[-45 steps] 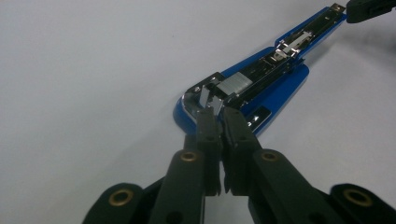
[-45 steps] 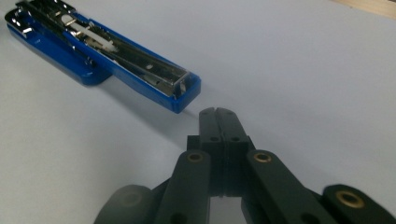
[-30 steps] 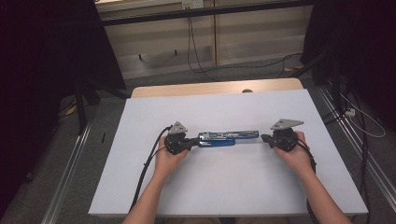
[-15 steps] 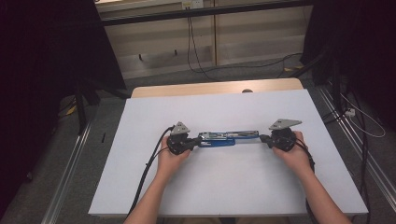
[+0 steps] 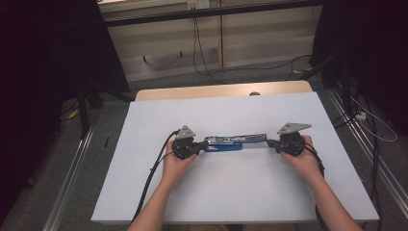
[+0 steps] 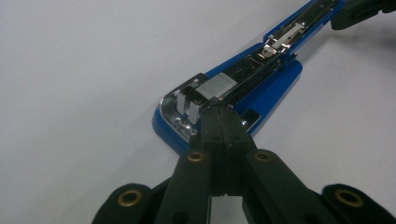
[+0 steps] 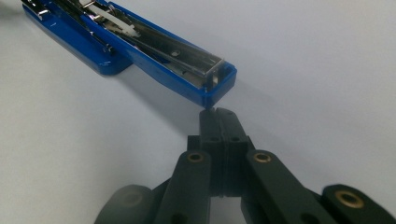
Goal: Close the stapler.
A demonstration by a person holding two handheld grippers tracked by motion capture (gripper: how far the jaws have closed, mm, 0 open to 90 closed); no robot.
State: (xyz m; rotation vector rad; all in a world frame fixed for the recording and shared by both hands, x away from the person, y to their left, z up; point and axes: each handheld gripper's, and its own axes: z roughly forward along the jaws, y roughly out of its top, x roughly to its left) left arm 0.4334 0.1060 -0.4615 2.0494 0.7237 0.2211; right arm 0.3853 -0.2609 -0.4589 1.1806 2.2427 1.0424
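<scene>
White desk (image 5: 231, 192) | blue stapler (image 5: 234, 142) opened flat, centre | left gripper (image 5: 196, 147) at its 9 o'clock end, jaws closed, empty | right gripper (image 5: 272, 143) at its 3 o'clock end, jaws closed, empty

A blue stapler (image 5: 235, 142) lies flat on the white table (image 5: 231, 192), near the middle. It is swung wide open into one long line, so both halves face up. Shiny silver metal parts show inside it (image 6: 243, 79). One end is wide and rounded; the other end (image 7: 205, 79) is narrow and square.
</scene>
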